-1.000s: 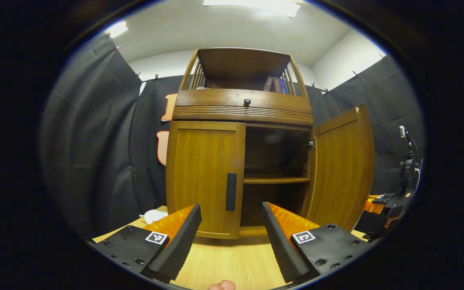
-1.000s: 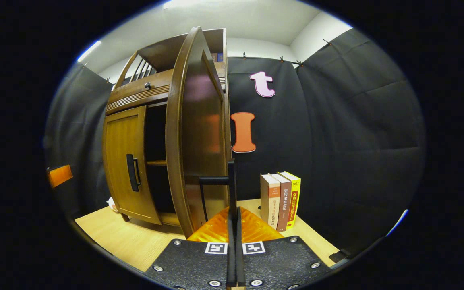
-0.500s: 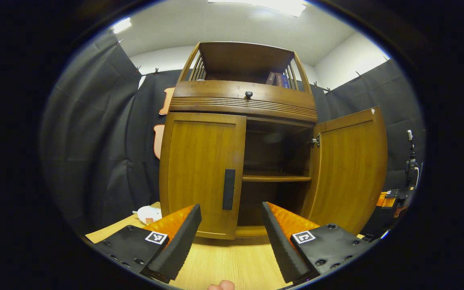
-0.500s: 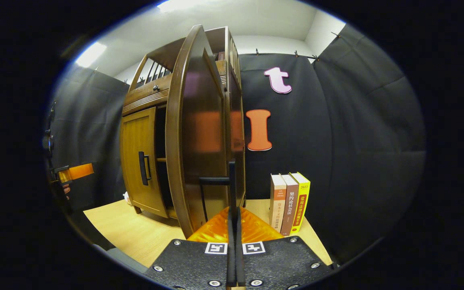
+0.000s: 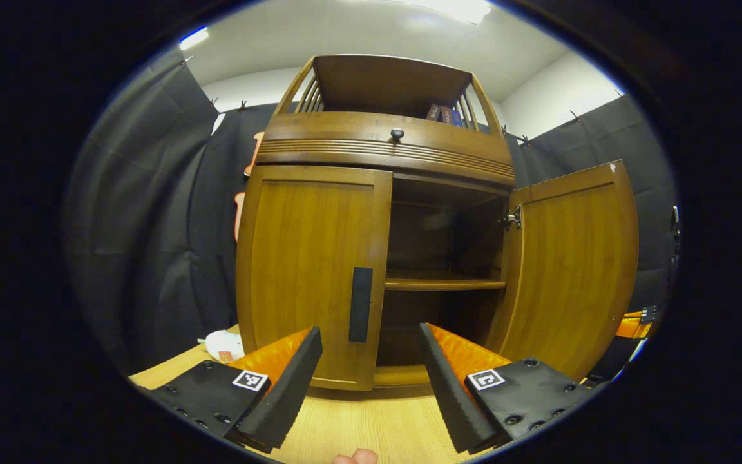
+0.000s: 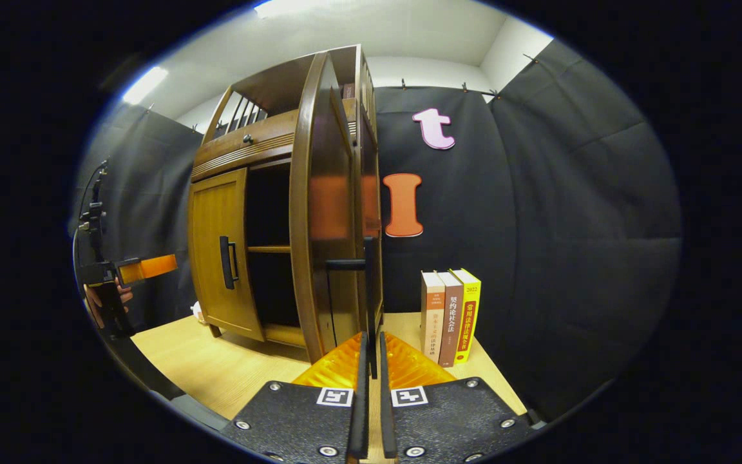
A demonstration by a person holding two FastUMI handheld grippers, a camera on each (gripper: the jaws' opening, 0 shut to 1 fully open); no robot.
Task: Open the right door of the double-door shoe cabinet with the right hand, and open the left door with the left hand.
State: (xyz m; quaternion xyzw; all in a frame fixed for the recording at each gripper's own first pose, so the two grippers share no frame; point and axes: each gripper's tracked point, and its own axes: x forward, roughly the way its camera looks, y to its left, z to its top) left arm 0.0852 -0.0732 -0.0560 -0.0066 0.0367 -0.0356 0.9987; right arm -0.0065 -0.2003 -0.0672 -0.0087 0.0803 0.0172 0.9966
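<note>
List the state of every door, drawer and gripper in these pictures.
Brown wooden right cabinet door: swung wide open.
Brown wooden left cabinet door: closed.
Black-knobbed top drawer: closed.
Left gripper: open, short of the left door's black handle.
Right gripper: barely parted around the right door's black handle.

Right door (image 5: 570,270) now swings wider than a second ago, nearly square to the shoe cabinet (image 5: 384,148). Right gripper (image 6: 371,351) loosens: its fingers, pressed tight on the door handle (image 6: 368,283) before, now show a slim gap around it. Left gripper (image 5: 368,361), jaws wide as before, closes in on the left door's handle (image 5: 360,304); the cabinet looms larger.
</note>
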